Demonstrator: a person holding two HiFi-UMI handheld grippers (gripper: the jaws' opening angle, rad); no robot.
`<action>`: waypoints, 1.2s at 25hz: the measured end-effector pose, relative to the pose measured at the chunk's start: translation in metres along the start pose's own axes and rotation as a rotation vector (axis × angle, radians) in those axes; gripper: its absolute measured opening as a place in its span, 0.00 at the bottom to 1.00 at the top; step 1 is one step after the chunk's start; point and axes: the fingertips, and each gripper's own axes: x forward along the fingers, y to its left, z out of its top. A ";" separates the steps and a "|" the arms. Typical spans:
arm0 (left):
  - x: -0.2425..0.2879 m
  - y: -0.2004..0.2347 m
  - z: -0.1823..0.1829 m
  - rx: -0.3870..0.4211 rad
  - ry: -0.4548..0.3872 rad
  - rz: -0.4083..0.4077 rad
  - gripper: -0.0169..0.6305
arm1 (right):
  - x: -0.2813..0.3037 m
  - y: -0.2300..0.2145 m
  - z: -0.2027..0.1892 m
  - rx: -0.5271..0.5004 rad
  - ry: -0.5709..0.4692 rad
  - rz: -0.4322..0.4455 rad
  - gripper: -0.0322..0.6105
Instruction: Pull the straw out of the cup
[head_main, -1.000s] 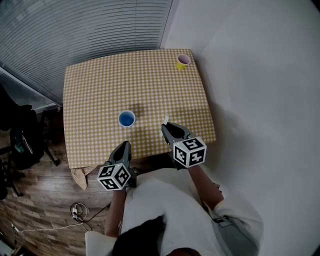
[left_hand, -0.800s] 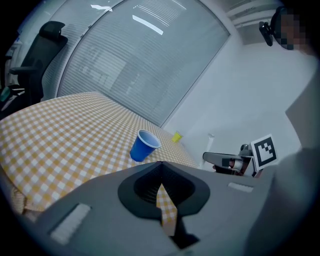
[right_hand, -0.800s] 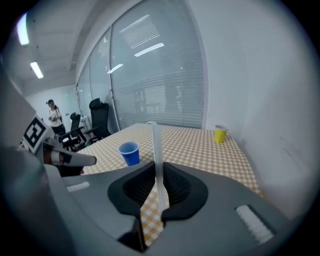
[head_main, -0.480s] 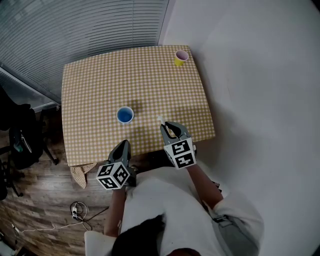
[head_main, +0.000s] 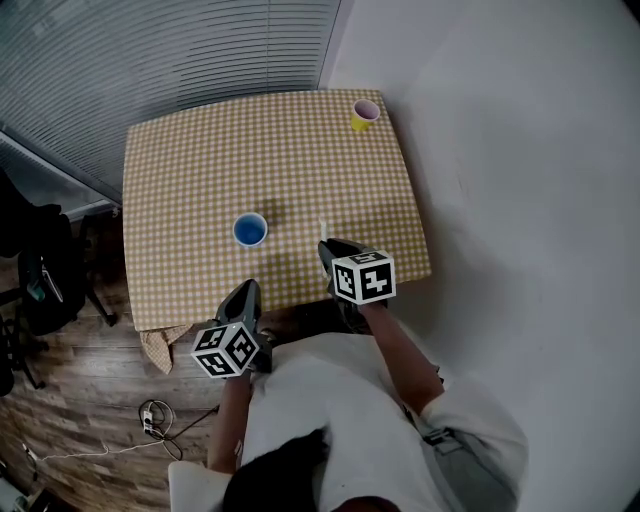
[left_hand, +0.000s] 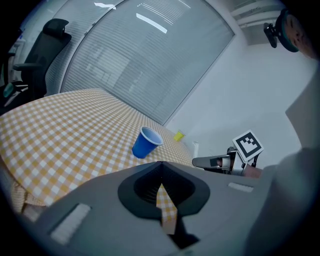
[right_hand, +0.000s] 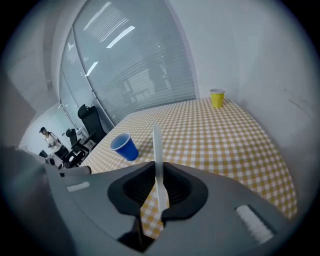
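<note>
A white straw (right_hand: 157, 150) stands pinched between the jaws of my right gripper (right_hand: 157, 169), its top end poking up past the fingertips. From the head view, the right gripper (head_main: 328, 246) hangs over the near right part of the checked table (head_main: 200, 170), with the straw (head_main: 322, 229) sticking out ahead of it. The blue cup (head_main: 250, 229) stands upright to its left, apart from the straw and with no straw in it. My left gripper (head_main: 249, 290) is shut on nothing at the table's near edge, below the blue cup (left_hand: 146, 143).
A yellow cup (head_main: 364, 114) stands at the far right corner of the table, near the white wall. Window blinds run behind the far edge. A cloth corner (head_main: 160, 347) hangs off the near left. Office chairs (right_hand: 87, 120) stand past the table's left side.
My right gripper has sunk toward the table with the straw and tipped further downward, its marker cube turning. The left gripper and both cups have stayed put.
</note>
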 end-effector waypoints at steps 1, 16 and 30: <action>0.001 0.001 0.000 -0.003 0.002 0.003 0.05 | 0.003 -0.001 -0.001 0.030 0.013 0.017 0.14; 0.012 0.005 0.000 -0.002 0.028 0.048 0.05 | 0.042 -0.017 -0.011 0.192 0.109 0.108 0.14; 0.008 0.012 0.002 -0.005 0.026 0.072 0.05 | 0.062 -0.016 -0.021 0.166 0.164 0.081 0.14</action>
